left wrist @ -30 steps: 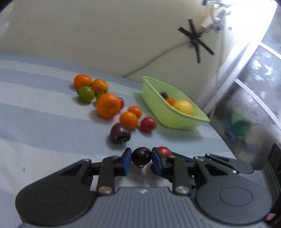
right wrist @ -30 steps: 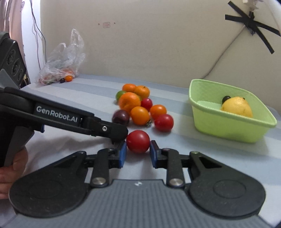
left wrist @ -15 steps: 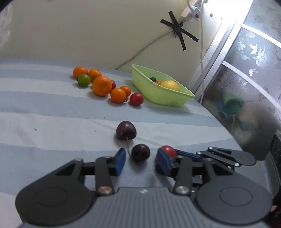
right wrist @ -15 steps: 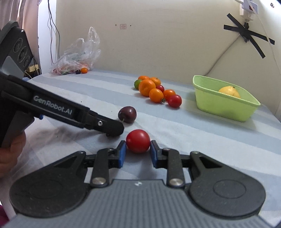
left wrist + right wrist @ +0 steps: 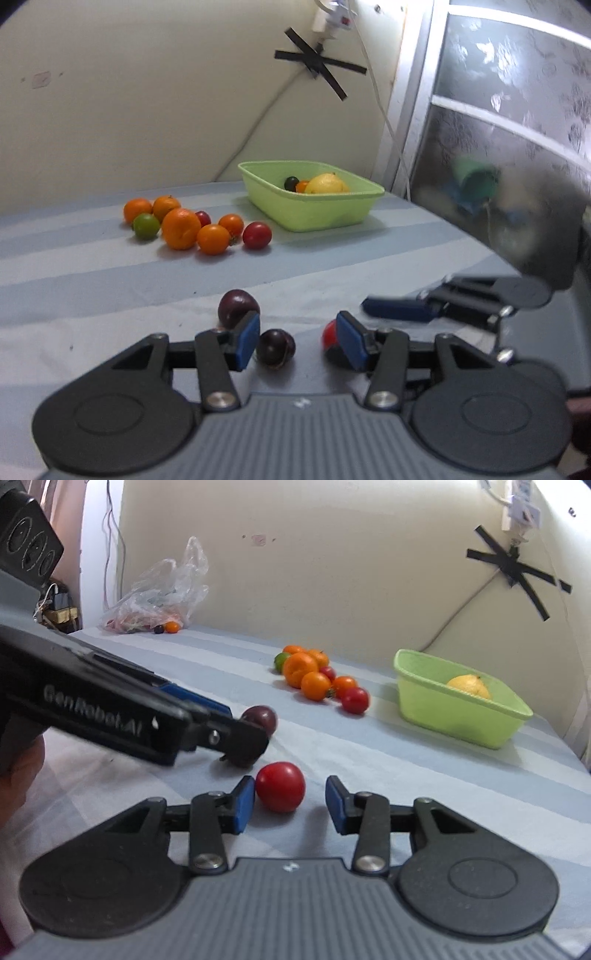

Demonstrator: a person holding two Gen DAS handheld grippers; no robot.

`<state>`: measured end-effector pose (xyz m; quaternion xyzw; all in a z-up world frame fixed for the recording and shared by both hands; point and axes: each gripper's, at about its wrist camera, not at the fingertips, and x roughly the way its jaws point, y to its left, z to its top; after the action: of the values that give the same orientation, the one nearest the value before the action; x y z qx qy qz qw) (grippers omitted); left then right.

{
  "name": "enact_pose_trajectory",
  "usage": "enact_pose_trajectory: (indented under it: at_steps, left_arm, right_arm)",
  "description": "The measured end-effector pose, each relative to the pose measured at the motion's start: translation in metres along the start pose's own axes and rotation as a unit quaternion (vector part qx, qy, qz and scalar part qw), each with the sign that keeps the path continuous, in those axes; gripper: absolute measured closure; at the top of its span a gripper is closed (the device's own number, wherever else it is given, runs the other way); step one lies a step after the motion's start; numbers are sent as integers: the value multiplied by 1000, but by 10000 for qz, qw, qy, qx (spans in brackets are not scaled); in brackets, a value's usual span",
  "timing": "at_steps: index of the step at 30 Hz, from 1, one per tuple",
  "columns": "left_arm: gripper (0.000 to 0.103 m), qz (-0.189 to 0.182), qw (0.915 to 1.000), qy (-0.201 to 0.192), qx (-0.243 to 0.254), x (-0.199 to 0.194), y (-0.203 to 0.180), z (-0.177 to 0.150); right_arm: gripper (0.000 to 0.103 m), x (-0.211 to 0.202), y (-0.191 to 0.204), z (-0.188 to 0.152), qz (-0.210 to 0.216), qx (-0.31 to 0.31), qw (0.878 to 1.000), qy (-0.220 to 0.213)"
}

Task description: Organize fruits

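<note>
While both units sit low over the striped table, the left hand-held gripper stands partly open; its jaws have just been opening. A dark plum lies on the cloth between its blue pads, close against the left pad and clear of the right one, so no grip acts on it. A second dark plum rests just beyond the left pad.

The right hand-held gripper is likewise partly open, its jaws having just been opening. A red tomato sits on the table between its pads, touching or nearly touching the left pad, with a clear gap to the right pad. It is released, not clamped.

All three fruits lie well short of the green basket, which stands at the far end of the table near the wall. Inside the basket lie a yellow lemon, a small orange fruit and a small dark fruit. Just left of the basket sits a cluster of oranges, one green fruit and a red tomato. Far left of the basket, against the wall, lies a clear plastic bag.
</note>
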<state>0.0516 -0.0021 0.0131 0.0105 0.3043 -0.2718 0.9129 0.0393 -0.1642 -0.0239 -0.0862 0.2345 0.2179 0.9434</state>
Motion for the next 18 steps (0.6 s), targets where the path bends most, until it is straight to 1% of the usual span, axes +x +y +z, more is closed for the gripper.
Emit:
enact_pose_trajectory:
  at_steps: [1, 3, 6, 10, 12, 13, 15, 16, 17, 18]
  left_arm:
    - [56, -17, 10000, 8, -21, 3, 1, 1]
    - [56, -168, 9997, 113, -138, 8, 8, 3]
    - [58, -206, 9993, 194, -225, 10, 15, 2]
    - [58, -476, 9980, 156, -375, 3, 20, 0]
    - [53, -573, 9977, 159, -321, 2, 18, 1]
    - [49, -498, 9983, 200, -234, 3, 15, 2]
    - [48, -178, 9992, 352, 41, 11, 10, 2]
    - [51, -64, 9987, 475, 161, 16, 9, 1]
    - [52, -44, 9984, 520, 222, 18, 9, -1]
    - [56, -69, 9984, 484, 288, 17, 7, -1]
  right_arm:
    - [55, -1, -3, 1, -32, 49, 10000, -31]
    - [54, -1, -6, 0, -12, 109, 9999, 0]
    - [53, -4, -5, -2, -41, 70, 10000, -34]
    - [53, -6, -6, -4, -12, 106, 9999, -30]
    - [53, -7, -7, -5, 10, 104, 9999, -30]
    - [53, -7, -8, -5, 13, 110, 9999, -33]
    - [52, -7, -9, -5, 16, 148, 9999, -36]
    - [52, -7, -9, -6, 14, 166, 9999, -38]
    - [52, -8, -10, -6, 13, 176, 9998, -43]
    - [52, -8, -9, -6, 6, 176, 9998, -47]
